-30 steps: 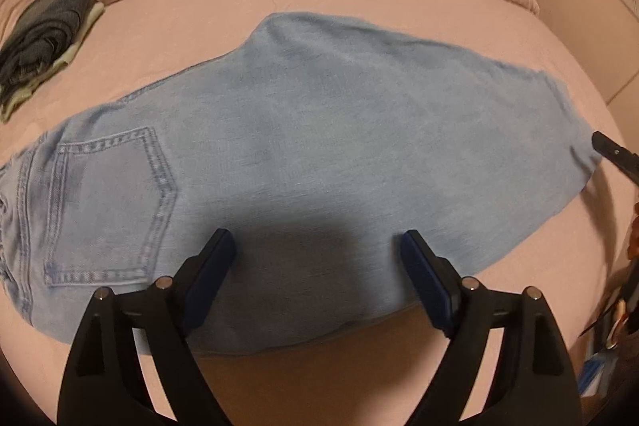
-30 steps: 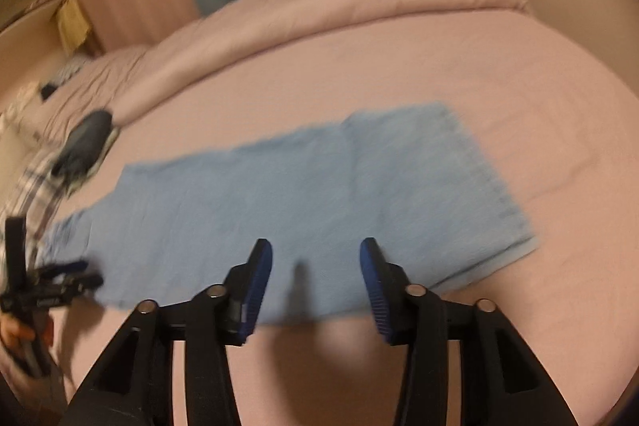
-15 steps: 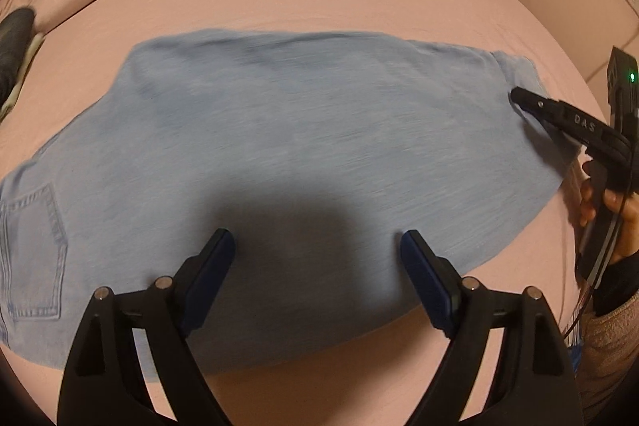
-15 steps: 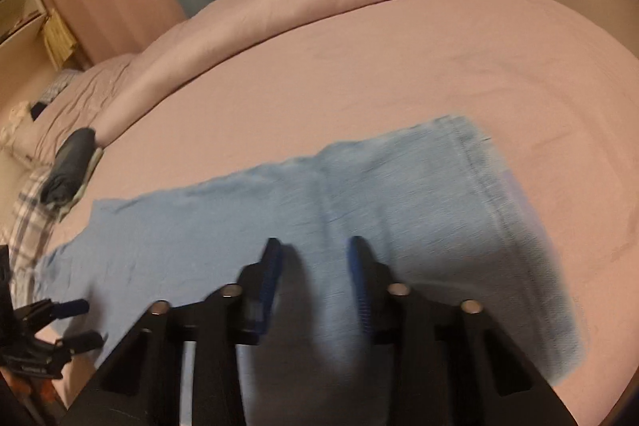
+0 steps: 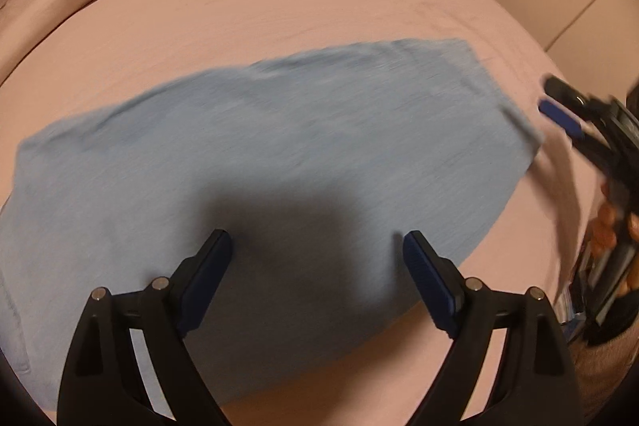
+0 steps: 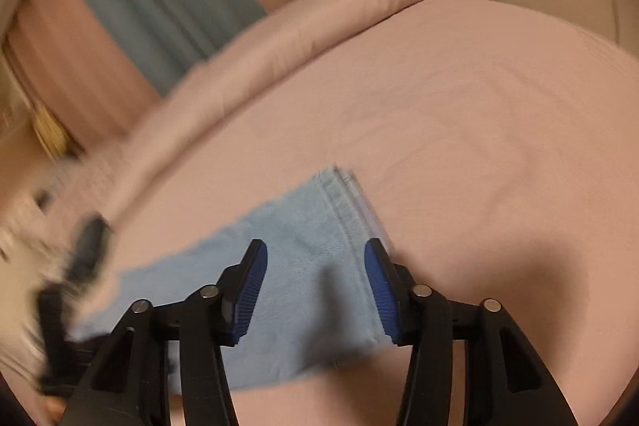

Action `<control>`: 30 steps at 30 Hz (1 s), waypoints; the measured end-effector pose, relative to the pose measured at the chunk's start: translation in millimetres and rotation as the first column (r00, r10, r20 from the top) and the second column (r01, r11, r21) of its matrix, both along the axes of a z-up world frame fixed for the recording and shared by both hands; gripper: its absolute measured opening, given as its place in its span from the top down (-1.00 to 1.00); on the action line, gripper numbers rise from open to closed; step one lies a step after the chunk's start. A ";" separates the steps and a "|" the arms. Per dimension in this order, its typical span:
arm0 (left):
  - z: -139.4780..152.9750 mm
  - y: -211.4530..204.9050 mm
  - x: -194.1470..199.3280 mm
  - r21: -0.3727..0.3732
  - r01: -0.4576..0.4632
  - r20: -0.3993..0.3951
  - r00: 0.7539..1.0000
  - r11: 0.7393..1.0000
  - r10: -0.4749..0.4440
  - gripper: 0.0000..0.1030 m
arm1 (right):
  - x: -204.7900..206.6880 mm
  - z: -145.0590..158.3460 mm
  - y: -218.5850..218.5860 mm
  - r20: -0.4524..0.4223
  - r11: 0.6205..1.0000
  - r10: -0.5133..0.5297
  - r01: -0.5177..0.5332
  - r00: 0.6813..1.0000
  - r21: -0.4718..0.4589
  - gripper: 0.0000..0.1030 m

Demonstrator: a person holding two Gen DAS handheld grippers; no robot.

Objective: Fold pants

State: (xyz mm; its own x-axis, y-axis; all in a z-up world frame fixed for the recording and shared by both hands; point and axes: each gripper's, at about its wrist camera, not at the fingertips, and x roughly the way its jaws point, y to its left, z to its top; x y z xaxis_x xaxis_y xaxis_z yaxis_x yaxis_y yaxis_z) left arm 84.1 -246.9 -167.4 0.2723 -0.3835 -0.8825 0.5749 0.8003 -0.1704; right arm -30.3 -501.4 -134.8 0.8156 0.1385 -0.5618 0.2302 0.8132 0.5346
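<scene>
Light blue pants (image 5: 271,162) lie flat on a pink bed (image 5: 319,6). The left gripper (image 5: 317,266) has slid toward the hem, fingers wide apart; the right gripper (image 6: 315,282), narrower a moment ago, is opening, fingers empty above the hem.

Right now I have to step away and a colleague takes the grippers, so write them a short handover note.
Left gripper: open wide, empty, hanging above the middle of the pants.
Right gripper: jaws opening, nothing pinched, over the hem end of the pants; it also shows at the right edge of the left wrist view.
Pants: light blue jeans lying flat and lengthwise on the pink bed, legs apparently stacked one on the other.
Done: the lengthwise fold, as far as it shows.
Left: grasp the hem end and fold it toward the waist.
</scene>
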 end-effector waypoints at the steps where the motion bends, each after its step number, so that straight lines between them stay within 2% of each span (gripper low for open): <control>1: 0.4 -9.8 0.0 -0.023 0.014 -0.005 1.000 1.000 -0.014 -0.73 | -11.4 -0.7 -11.0 0.008 0.998 -0.018 0.018 1.000 0.052 0.01; 4: -1.0 -34.8 -2.4 -0.068 0.056 -0.020 0.998 0.996 -0.057 -0.73 | -40.6 -8.2 -32.5 0.017 0.987 -0.041 0.038 0.999 0.157 0.01; 6: -3.6 -53.3 -7.4 -0.084 0.084 -0.027 0.996 0.993 -0.087 -0.74 | -54.4 -12.8 -37.1 0.035 0.979 -0.019 0.012 0.999 0.205 0.01; 9: -7.7 -75.0 -12.4 -0.065 0.118 -0.011 0.993 0.991 -0.118 -0.82 | -56.8 -19.3 -32.2 0.016 0.975 0.002 -0.006 1.000 0.220 0.01; 14: -9.4 -97.1 -24.1 -0.074 0.170 -0.005 0.985 0.983 -0.171 -0.83 | -37.0 -35.4 -21.2 -0.143 0.982 -0.002 0.029 0.990 0.186 0.01; 17: -13.5 -111.8 -23.1 -0.061 0.177 0.013 0.984 0.982 -0.177 -0.84 | -28.7 -34.8 -15.8 -0.122 0.977 0.029 -0.002 0.992 0.213 0.01; 19: -14.6 -115.3 -23.4 -0.063 0.175 0.014 0.985 0.983 -0.174 -0.84 | -25.0 -28.7 -10.4 -0.143 0.990 0.013 0.008 0.990 0.140 0.01; 21: -13.1 -96.2 -30.9 -0.070 0.175 0.012 0.985 0.982 -0.174 -0.84 | -26.6 -15.7 -2.7 -0.141 0.998 -0.050 0.046 0.989 -0.033 0.01; 22: -13.7 -96.7 -30.7 -0.074 0.176 0.011 0.984 0.982 -0.176 -0.85 | -25.6 -12.3 -0.4 -0.119 0.998 -0.037 0.031 0.992 -0.049 0.01; 23: -14.2 -93.4 -32.0 -0.076 0.177 0.010 0.984 0.981 -0.177 -0.85 | -23.8 -10.7 -0.2 -0.082 1.000 0.020 -0.021 0.996 -0.015 0.01; 26: -15.6 -94.1 -24.7 -0.076 0.180 0.012 0.984 0.981 -0.180 -0.85 | -11.5 -15.9 -1.2 -0.080 0.998 0.055 -0.055 0.995 -0.003 0.03; 28: -14.8 -90.7 -25.4 -0.077 0.184 0.011 0.983 0.980 -0.184 -0.85 | -2.5 -21.2 -2.7 -0.091 0.997 0.076 -0.076 0.993 0.003 0.18; 30: -14.4 -83.1 -26.5 -0.081 0.186 0.008 0.983 0.979 -0.186 -0.85 | 4.9 -25.5 -1.1 -0.129 0.995 0.092 -0.095 0.987 -0.018 0.45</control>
State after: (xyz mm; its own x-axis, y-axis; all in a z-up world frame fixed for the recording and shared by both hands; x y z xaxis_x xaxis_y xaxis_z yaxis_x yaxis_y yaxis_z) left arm 57.6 -330.0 -181.8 0.1904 -0.4978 -0.8461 0.7123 0.6631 -0.2299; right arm -25.4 -502.5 -160.2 0.7206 0.1964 -0.6649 0.2176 0.8465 0.4859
